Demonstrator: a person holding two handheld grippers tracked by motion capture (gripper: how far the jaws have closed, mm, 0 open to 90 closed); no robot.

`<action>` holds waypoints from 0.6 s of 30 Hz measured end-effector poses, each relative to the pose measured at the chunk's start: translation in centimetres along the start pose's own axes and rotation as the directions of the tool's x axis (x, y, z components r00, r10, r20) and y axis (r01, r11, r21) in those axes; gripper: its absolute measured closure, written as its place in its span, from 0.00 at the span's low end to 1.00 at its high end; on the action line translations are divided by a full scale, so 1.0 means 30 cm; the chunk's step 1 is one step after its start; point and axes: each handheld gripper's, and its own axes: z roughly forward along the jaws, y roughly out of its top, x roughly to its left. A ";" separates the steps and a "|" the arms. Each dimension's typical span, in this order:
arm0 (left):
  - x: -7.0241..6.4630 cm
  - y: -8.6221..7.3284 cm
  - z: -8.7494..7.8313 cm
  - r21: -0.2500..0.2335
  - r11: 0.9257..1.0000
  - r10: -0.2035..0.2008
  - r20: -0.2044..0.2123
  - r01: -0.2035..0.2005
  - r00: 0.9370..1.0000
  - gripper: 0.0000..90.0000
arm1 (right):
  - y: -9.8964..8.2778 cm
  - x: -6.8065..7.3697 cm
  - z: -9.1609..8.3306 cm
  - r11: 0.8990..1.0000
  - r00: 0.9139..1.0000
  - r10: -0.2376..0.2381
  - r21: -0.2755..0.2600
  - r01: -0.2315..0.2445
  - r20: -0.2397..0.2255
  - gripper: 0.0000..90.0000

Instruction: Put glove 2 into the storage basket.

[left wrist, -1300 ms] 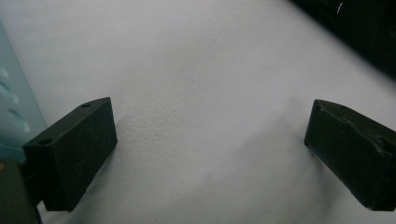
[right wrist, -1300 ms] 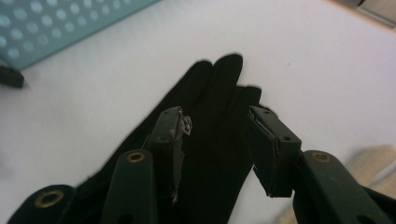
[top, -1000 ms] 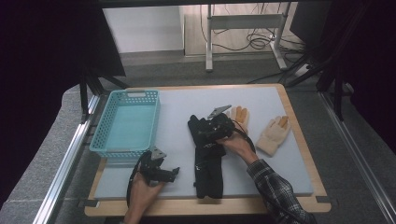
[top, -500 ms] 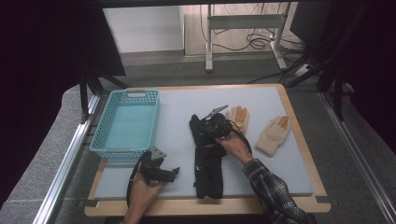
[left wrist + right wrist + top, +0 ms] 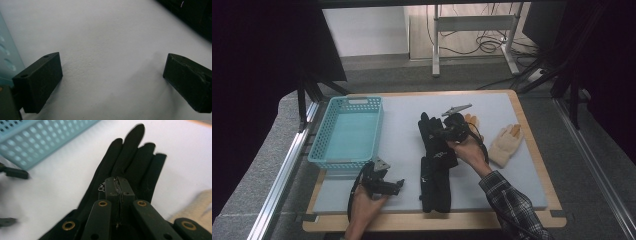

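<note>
Two black gloves lie in the middle of the grey mat (image 5: 402,125). My right gripper (image 5: 443,135) is shut on the farther black glove (image 5: 432,137), pinching its fabric near the palm. In the right gripper view the jaws (image 5: 119,183) are pressed together and the glove's fingers (image 5: 130,147) spread out beyond them. The nearer black glove (image 5: 435,185) lies flat towards the front edge. My left gripper (image 5: 395,185) rests open on the mat in front of the basket, with bare mat between its jaws (image 5: 112,82).
A light blue basket (image 5: 346,131) stands at the left of the mat, and its perforated wall (image 5: 37,140) is close to the lifted glove. Two beige gloves lie at the right, one (image 5: 504,145) in plain sight and one (image 5: 472,120) partly behind my right hand.
My right gripper has closed on the farther black glove and risen a little, drawing the glove up and away from me. The left gripper has stayed where it was.
</note>
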 end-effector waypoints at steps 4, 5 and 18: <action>0.000 0.000 0.000 0.001 1.000 0.000 0.001 0.000 1.000 0.03 | 0.015 0.034 -0.067 0.999 1.000 0.015 -0.038 -0.015 -0.003 0.97; 0.001 0.000 -0.001 0.002 1.000 0.002 0.000 -0.002 1.000 0.03 | 0.017 0.045 -0.083 0.999 1.000 0.020 -0.044 -0.020 -0.003 0.97; 0.000 0.001 0.000 0.001 1.000 -0.001 0.000 0.001 1.000 0.03 | -0.020 0.205 -0.203 0.991 0.995 0.085 -0.103 -0.089 -0.051 0.97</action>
